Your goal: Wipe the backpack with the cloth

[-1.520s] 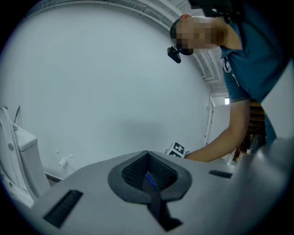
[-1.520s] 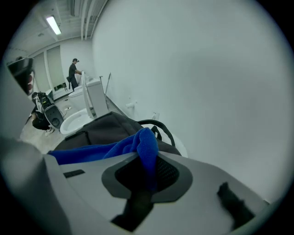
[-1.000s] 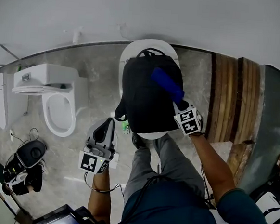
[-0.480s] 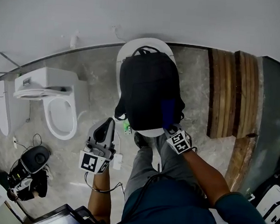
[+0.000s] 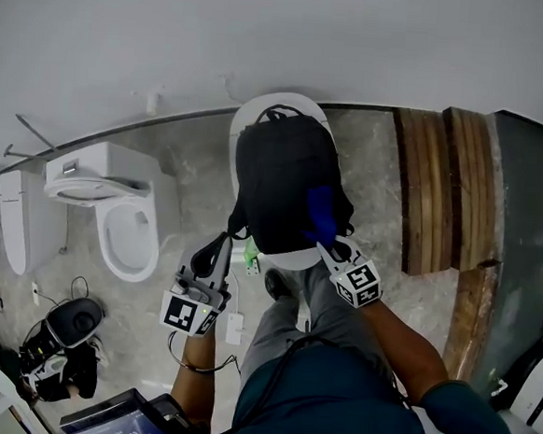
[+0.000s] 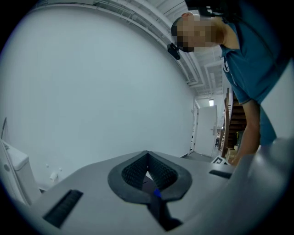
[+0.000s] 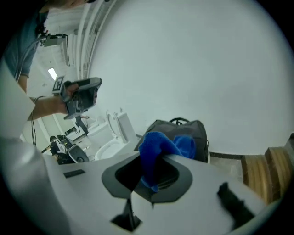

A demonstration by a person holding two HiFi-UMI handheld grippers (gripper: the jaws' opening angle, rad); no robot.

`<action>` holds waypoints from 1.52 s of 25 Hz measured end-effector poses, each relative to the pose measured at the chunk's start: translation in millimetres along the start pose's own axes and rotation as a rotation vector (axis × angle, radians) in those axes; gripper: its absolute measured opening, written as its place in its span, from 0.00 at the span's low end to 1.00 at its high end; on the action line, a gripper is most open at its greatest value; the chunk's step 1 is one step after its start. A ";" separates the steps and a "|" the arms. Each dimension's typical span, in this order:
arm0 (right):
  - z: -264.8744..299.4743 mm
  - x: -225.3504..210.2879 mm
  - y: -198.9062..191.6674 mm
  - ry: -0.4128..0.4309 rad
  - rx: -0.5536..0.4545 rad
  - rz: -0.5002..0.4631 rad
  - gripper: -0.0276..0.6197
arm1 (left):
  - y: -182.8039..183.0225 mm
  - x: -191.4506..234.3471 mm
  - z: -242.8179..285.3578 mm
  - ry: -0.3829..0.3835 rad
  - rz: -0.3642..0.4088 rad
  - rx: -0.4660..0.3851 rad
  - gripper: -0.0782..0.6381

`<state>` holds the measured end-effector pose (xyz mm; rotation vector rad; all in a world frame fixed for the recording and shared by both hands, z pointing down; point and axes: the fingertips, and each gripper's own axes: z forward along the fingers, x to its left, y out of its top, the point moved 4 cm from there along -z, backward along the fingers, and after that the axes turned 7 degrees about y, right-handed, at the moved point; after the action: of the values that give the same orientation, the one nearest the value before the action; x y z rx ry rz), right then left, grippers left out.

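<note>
A black backpack [image 5: 278, 189] lies on a white oval stand [image 5: 292, 257] against the wall. My right gripper [image 5: 326, 236] is shut on a blue cloth [image 5: 321, 211], which is pressed to the lower right part of the backpack. In the right gripper view the cloth [image 7: 158, 147] bunches between the jaws, with the backpack [image 7: 195, 131] behind it. My left gripper [image 5: 217, 246] hovers left of the stand, off the backpack, with its jaws together and nothing in them. In its own view the left gripper [image 6: 147, 156] points at the bare wall.
A white toilet [image 5: 126, 223] stands to the left on the marble floor. Wooden planks [image 5: 442, 187] lie to the right of the stand. A black device [image 5: 61, 331] sits at the lower left, and a laptop [image 5: 119, 424] is by the person's legs.
My right gripper has drawn the cloth down the backpack, from its upper right to its lower right near the person. The left gripper has stayed about where it was.
</note>
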<state>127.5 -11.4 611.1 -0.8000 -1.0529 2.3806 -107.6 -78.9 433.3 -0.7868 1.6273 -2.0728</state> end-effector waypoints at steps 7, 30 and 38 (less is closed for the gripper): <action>-63.0 54.2 108.6 -0.088 -0.287 -0.166 0.12 | 45.9 -23.4 -39.6 -0.038 0.045 -0.058 0.12; -308.5 238.0 245.3 -0.142 -0.704 -0.426 0.12 | 162.8 -141.7 -182.0 -0.018 0.200 -0.254 0.12; -400.2 310.2 156.3 -0.142 -0.714 -0.466 0.12 | 132.1 -242.9 -279.0 -0.001 0.250 -0.297 0.12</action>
<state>133.4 279.2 168.0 -0.5110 -1.9502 1.6784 -105.1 245.9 212.4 -0.6350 1.9513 -1.6826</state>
